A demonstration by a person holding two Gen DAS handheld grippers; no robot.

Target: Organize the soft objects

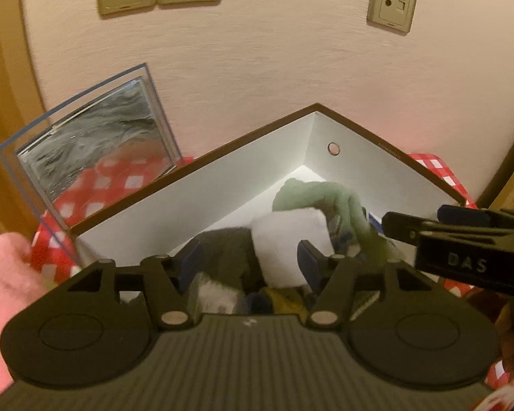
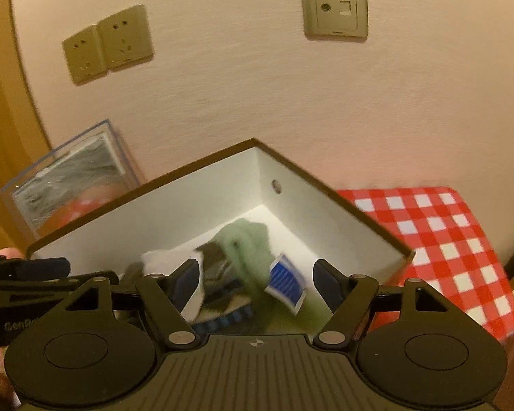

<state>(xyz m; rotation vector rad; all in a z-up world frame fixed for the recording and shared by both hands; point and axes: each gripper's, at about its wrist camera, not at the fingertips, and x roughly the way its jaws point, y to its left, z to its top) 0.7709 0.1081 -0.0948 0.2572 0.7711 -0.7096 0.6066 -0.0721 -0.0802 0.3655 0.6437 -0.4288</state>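
A white-walled box (image 1: 250, 167) with a dark brown rim is seen on a red-and-white checked cloth (image 2: 438, 236), one corner of it turned toward the wall. Several soft objects are piled inside it. A pale green cloth (image 1: 325, 195) is heaped nearest the box's far corner, and a white folded cloth (image 1: 288, 239) lies just in front of it, touching a dark grey cloth (image 1: 226, 250) on its left. A blue-and-white striped piece (image 2: 286, 279) is seen beside the green cloth in the right wrist view, tilted, with further blue striped fabric (image 2: 222, 320) below it near the box's near edge.

The left gripper (image 1: 250, 263) is held over the near part of the box with its jaws spread apart; the white and grey cloths are seen between the blue pads (image 1: 308, 260), but whether the pads touch them cannot be told, and no grasp is shown. The right gripper (image 2: 257, 279) is likewise held released over the box, its jaws wide, with the striped piece and green cloth lying between them below. The right gripper's black fingers are seen at the right edge of the left wrist view, above the box's right side.

A clear plastic case (image 1: 96, 137) is leaned upright near the wall beyond the box's left side. Beige wall sockets (image 2: 108, 42) are mounted on the wall above.
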